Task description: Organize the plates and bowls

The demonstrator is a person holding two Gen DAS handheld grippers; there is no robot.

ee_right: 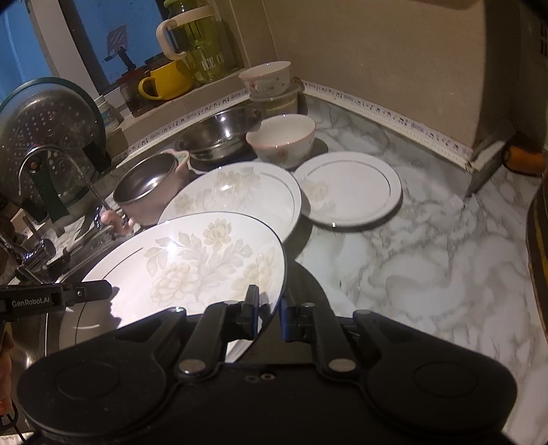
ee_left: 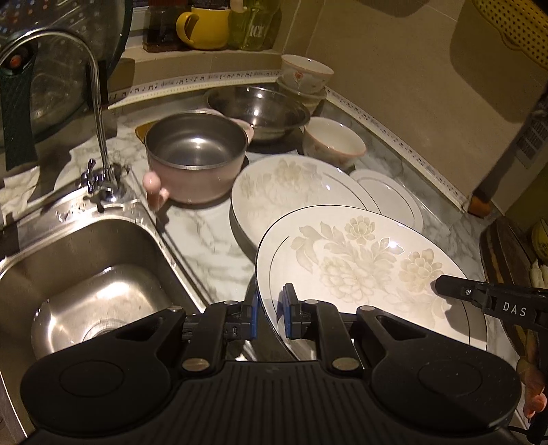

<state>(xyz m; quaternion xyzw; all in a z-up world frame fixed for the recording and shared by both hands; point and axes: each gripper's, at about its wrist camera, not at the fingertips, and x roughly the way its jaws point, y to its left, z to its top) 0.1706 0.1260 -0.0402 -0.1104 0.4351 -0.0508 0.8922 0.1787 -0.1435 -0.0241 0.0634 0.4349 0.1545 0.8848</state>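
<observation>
A large oval floral plate (ee_left: 359,267) (ee_right: 191,263) hangs above the counter, gripped at both ends. My left gripper (ee_left: 270,308) is shut on its left rim. My right gripper (ee_right: 269,308) is shut on its right rim, and its finger tip (ee_left: 455,287) shows at the plate's far side in the left wrist view. Behind it a second oval floral plate (ee_left: 287,191) (ee_right: 236,198) lies on the marble counter (ee_right: 428,256). A small round plate (ee_left: 390,202) (ee_right: 349,191) lies to its right. A white bowl (ee_left: 334,142) (ee_right: 282,138) stands behind them, with stacked bowls (ee_left: 304,78) (ee_right: 269,87) in the corner.
A pink pot (ee_left: 195,154) (ee_right: 150,185) and a steel mixing bowl (ee_left: 260,109) (ee_right: 219,133) stand near the back wall. A steel sink (ee_left: 89,274) with a tap (ee_left: 99,113) is at left. A yellow mug (ee_left: 205,27) and a jug (ee_right: 198,44) stand on the ledge.
</observation>
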